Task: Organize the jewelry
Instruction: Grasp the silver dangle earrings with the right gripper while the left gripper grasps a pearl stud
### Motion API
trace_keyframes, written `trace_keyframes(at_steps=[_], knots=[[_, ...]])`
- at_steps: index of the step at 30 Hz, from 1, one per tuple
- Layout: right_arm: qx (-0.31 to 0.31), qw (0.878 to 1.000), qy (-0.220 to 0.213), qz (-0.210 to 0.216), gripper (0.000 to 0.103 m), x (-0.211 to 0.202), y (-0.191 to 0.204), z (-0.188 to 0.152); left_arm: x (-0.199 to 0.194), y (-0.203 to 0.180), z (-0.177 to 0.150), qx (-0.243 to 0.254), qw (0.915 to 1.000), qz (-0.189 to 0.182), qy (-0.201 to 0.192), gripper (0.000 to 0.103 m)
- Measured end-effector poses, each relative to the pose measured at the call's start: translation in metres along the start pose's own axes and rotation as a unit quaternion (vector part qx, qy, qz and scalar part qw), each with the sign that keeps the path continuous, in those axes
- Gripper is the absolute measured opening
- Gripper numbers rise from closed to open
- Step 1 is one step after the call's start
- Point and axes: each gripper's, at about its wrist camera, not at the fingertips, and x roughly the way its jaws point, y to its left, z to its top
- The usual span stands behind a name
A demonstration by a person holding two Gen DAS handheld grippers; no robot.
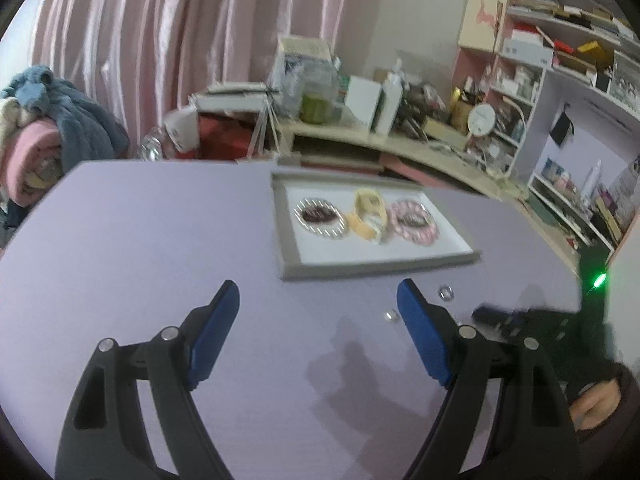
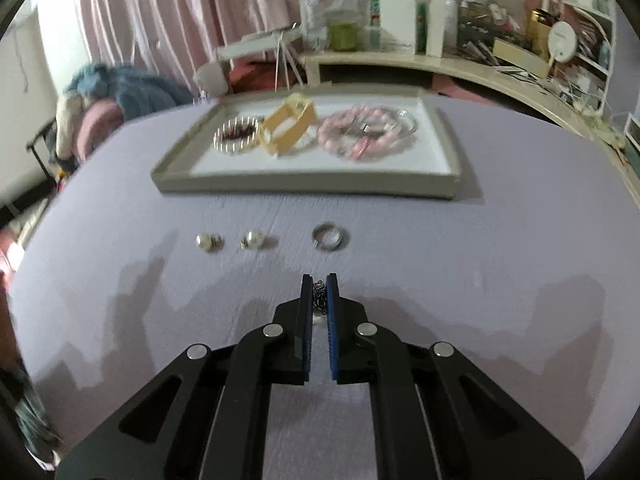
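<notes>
My right gripper (image 2: 319,280) is shut on a thin dark chain (image 2: 319,297) just above the lilac table. Ahead of it lie a silver ring (image 2: 328,236) and two small silver earrings (image 2: 253,239) (image 2: 208,241). Behind them, a grey tray (image 2: 304,186) holds a silver-and-dark bracelet (image 2: 236,136), a yellow watch band (image 2: 286,128) and a pink bead bracelet (image 2: 360,132). My left gripper (image 1: 318,296) hangs open over bare table in front of the same tray (image 1: 288,240). Nothing is between its blue pads (image 1: 218,332). Two small silver pieces (image 1: 446,293) (image 1: 391,315) lie by its right finger.
A cluttered desk (image 2: 400,64) and shelves (image 1: 560,40) stand behind the table. Pink curtains (image 1: 160,40) hang at the back, and a heap of blankets (image 1: 48,120) sits to the left. A person's hand (image 1: 596,404) shows at the lower right of the left wrist view.
</notes>
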Motion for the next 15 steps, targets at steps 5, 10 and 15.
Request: trace_keyframes(at_steps=[5, 10, 15], knots=[[0.014, 0.999, -0.041, 0.010, 0.007, -0.026, -0.010, 0.013, 0.031, -0.023, -0.017, 0.019, 0.9993, -0.009, 0.032, 0.081], [0.026, 0.997, -0.067, 0.023, 0.007, -0.040, -0.019, 0.024, 0.056, -0.045, -0.028, 0.039, 0.9977, -0.006, 0.055, 0.081], [0.028, 0.996, -0.081, 0.026, 0.007, -0.046, -0.021, 0.030, 0.076, -0.058, -0.031, 0.048, 0.9962, -0.003, 0.073, 0.073]])
